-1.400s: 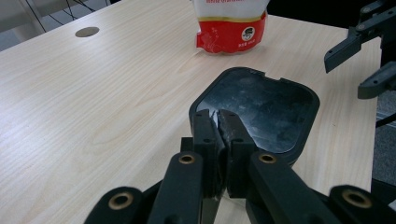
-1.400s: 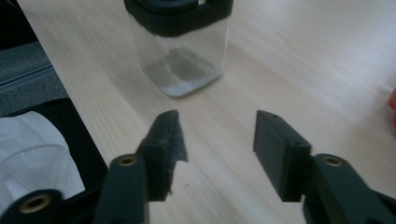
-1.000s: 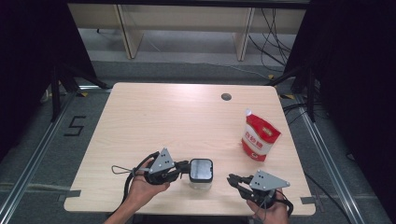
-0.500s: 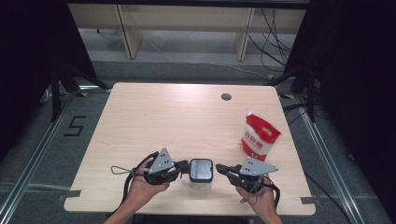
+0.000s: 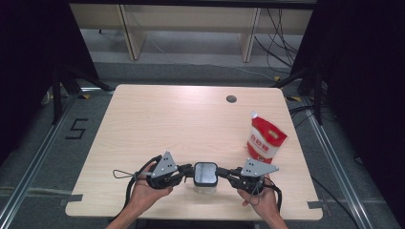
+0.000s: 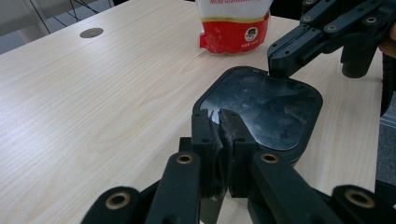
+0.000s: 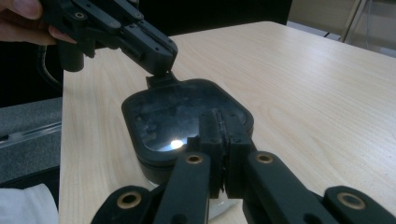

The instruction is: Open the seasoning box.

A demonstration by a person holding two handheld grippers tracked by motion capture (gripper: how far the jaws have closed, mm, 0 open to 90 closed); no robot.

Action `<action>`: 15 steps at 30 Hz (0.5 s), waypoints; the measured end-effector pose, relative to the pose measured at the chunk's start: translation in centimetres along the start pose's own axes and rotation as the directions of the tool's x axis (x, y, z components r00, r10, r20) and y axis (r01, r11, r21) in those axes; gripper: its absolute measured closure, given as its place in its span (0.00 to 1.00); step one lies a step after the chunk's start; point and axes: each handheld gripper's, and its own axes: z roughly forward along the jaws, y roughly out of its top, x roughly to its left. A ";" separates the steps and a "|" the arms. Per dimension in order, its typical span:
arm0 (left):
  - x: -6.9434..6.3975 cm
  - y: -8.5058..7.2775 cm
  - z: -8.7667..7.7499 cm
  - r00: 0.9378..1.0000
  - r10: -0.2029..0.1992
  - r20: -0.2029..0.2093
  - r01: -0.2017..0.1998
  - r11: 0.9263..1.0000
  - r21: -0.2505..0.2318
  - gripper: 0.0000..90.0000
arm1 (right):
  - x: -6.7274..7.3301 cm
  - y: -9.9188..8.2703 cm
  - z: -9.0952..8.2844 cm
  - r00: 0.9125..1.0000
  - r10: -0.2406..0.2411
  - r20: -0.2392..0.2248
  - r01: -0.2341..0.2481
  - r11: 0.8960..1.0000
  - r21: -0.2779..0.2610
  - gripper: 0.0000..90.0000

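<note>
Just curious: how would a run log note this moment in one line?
left gripper: shut on black container lid | right gripper: shut on lid

box [image 5: 206, 175] | clear w/ dark lid (shut) | upright | table's near edge

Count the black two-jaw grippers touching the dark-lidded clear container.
2. The left gripper pinches the lid's tab at the container's left edge; the right gripper clamps its right edge.

A red-and-white pouch [image 5: 265, 138] stands upright near the right edge of the pale wooden desk [image 5: 162, 124]. A round grommet hole [image 5: 231, 99] sits toward the desk's far edge. Beyond it, wooden shelving [image 5: 191, 24] rises, with cables [image 5: 274, 43] on the grey floor [image 5: 43, 157].
</note>
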 end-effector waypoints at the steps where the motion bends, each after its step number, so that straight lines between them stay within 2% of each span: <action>1: 0.1 0.0 0.0 1.000 0.002 0.003 -0.002 1.000 -0.001 0.93 | 0.0 0.0 0.0 1.000 -0.004 0.001 0.005 1.000 -0.001 1.00; 4: 0.1 0.0 0.0 1.000 0.006 0.002 -0.006 1.000 -0.002 0.93 | -0.1 0.0 0.0 1.000 -0.010 0.003 0.010 1.000 0.001 1.00; 5: 0.0 0.0 0.0 1.000 0.002 0.002 -0.002 1.000 0.003 0.93 | 0.0 -0.1 0.1 1.000 0.002 -0.003 -0.002 1.000 -0.010 1.00; 6: 0.1 0.0 0.0 1.000 0.015 0.002 -0.015 1.000 0.004 0.93 | 0.0 0.0 0.1 1.000 0.000 -0.013 0.000 1.000 -0.002 1.00; 11: 0.0 0.0 0.0 1.000 0.002 0.002 -0.002 1.000 0.002 0.93 | -0.1 -0.1 0.1 1.000 -0.002 -0.017 0.002 1.000 -0.003 1.00; 13: 0.1 0.0 0.0 1.000 0.006 0.000 -0.006 1.000 0.000 0.93 | -0.1 -0.1 0.1 1.000 -0.017 -0.011 0.017 1.000 -0.007 1.00; 15: 0.0 0.0 0.0 1.000 0.002 -0.001 -0.002 1.000 0.000 0.93 | -0.1 -0.1 0.1 1.000 -0.012 -0.022 0.012 1.000 -0.008 1.00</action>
